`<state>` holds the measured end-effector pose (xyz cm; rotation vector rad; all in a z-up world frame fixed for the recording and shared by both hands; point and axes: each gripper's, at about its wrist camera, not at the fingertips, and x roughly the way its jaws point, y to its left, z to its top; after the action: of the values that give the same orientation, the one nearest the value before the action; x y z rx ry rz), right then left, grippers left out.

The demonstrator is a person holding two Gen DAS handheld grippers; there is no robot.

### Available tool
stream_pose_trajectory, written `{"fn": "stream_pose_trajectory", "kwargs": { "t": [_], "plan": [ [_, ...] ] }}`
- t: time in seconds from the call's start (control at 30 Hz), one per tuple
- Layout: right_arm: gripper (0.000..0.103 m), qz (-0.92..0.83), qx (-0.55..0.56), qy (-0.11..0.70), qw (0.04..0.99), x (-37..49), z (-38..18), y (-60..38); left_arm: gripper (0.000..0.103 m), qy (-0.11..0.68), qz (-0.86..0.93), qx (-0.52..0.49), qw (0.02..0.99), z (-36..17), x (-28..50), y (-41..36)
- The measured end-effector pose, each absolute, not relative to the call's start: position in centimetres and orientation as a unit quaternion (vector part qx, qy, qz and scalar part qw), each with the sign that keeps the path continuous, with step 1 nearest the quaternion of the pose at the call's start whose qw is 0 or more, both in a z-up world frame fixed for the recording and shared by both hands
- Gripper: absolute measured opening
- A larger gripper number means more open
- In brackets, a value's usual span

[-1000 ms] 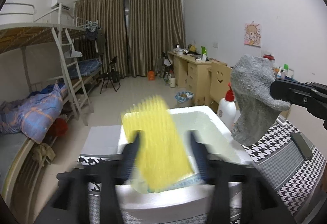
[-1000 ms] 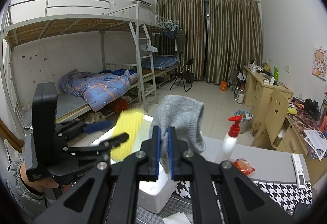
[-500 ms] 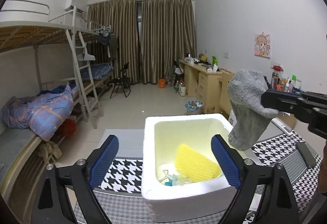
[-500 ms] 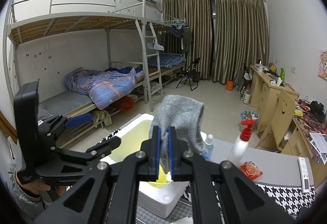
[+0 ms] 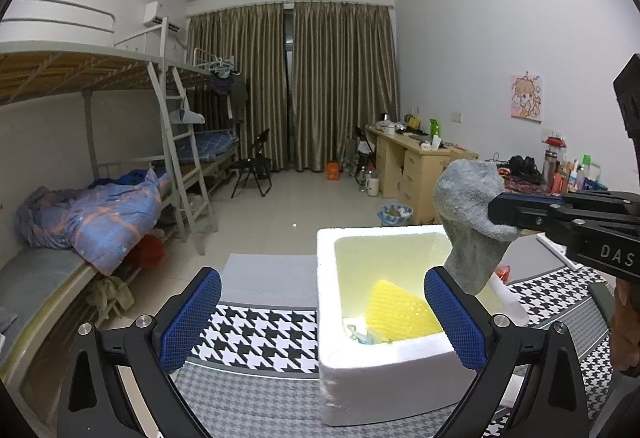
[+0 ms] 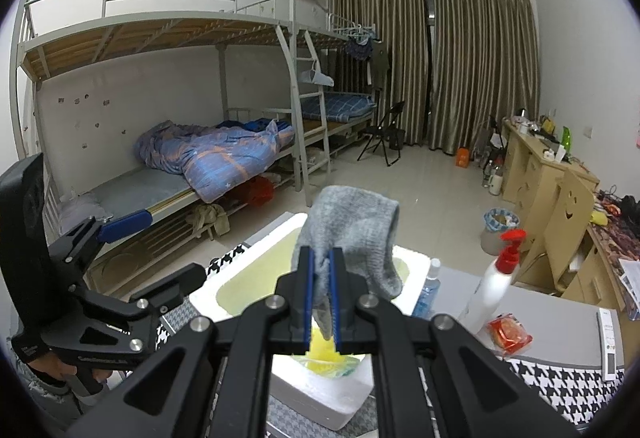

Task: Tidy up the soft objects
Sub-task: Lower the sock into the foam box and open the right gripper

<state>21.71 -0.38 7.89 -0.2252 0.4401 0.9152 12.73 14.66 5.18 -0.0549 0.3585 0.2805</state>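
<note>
The left gripper [image 5: 322, 318] is opening wide, nothing between its pads. The right gripper [image 6: 321, 302] pinches the grey sock [image 6: 352, 234] over the foam box [image 5: 396, 378], where the yellow sponge [image 5: 400, 312] lies. Released early, the sock could drape the rim; the box mouth offers room.

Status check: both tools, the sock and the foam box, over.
Left tool opening, nothing between its jaws. Right tool shut on grey sock, above white foam box. Yellow sponge already inside. Nothing blocking the drop.
</note>
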Motion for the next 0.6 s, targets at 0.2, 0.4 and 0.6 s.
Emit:
{"fn": "stream_pose_trajectory", "kwargs": {
  "t": [0.2,0.4,0.6],
  "plan": [
    [0.010,0.441,-0.114,0.221,0.862,21.9,7.5,0.6,0.102,0.181,0.146,-0.034,0.972,4.8,12.5,15.4],
    [0.010,0.443,-0.119,0.237,0.857,22.6,7.1,1.4,0.102,0.181,0.148,-0.035,0.972,4.7,12.1,15.2],
    [0.010,0.441,-0.123,0.254,0.852,23.1,6.3,2.3,0.102,0.184,0.152,-0.040,0.970,4.5,11.7,15.5]
  ]
}}
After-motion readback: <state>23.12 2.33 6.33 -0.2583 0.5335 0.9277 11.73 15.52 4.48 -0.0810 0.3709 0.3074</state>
